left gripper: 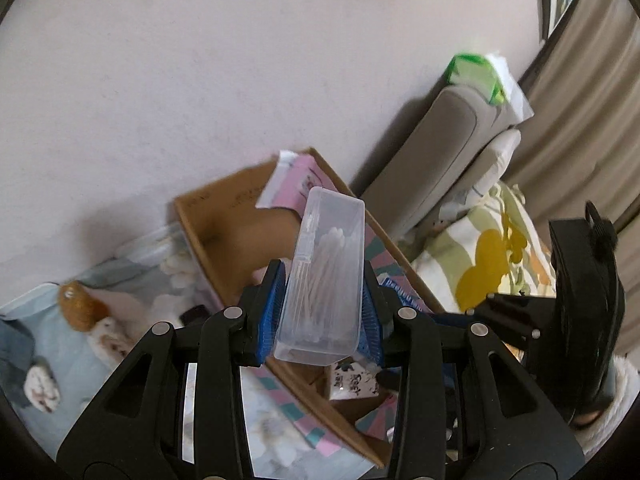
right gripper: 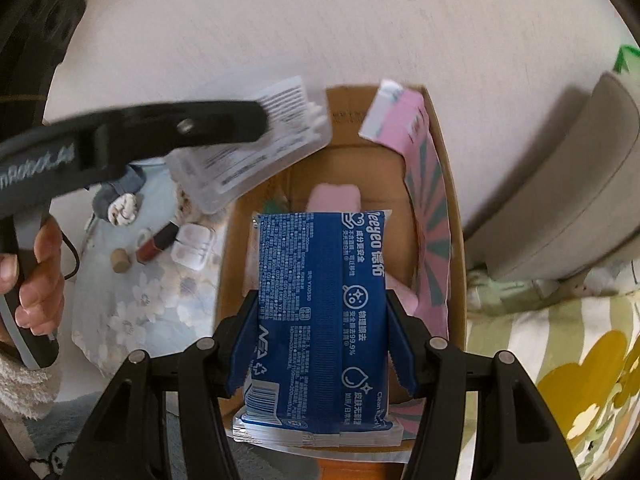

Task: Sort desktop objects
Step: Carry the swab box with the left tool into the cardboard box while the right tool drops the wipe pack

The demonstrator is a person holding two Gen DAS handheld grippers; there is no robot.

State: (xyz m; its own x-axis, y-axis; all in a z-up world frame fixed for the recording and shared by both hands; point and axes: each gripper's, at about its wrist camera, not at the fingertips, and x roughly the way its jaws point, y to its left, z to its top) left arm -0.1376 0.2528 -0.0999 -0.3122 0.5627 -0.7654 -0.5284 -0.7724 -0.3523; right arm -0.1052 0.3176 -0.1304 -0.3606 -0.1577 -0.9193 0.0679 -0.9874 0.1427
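**Both grippers loaded and poised over the cardboard box**

Nearest in the right wrist view, the right gripper [right gripper: 322, 340] has its jaws about half open, pressed on the two long edges of a blue wipes pack [right gripper: 320, 320]. The pack is a soft, glossy foil pouch with white print and a crimped silver seam at its near end. It hangs over the near half of the cardboard box [right gripper: 454, 240], so the step in hand looks like the drop into the box.

In the left wrist view, the left gripper [left gripper: 324, 312] has its jaws drawn in fairly narrow on a clear cotton-swab case [left gripper: 326, 276], a rigid, oblong, see-through plastic case with white-tipped swabs inside. The case sits above the box's left wall, tilted, not yet inside.

Judged from this, the next move calls for lowering each item into free space and then parting the jaws; the pack's limp body may fold, while the hard case could slip on its slick sides.

The box is plain brown corrugated card with a pink patterned liner along its right wall. A pink carton [right gripper: 396, 120] leans in its far right corner. Left of the box, small items lie on a pale floral cloth [right gripper: 152, 292]: a lipstick [right gripper: 156, 244], a small cork [right gripper: 120, 260] and a white earbud case [right gripper: 192, 250].
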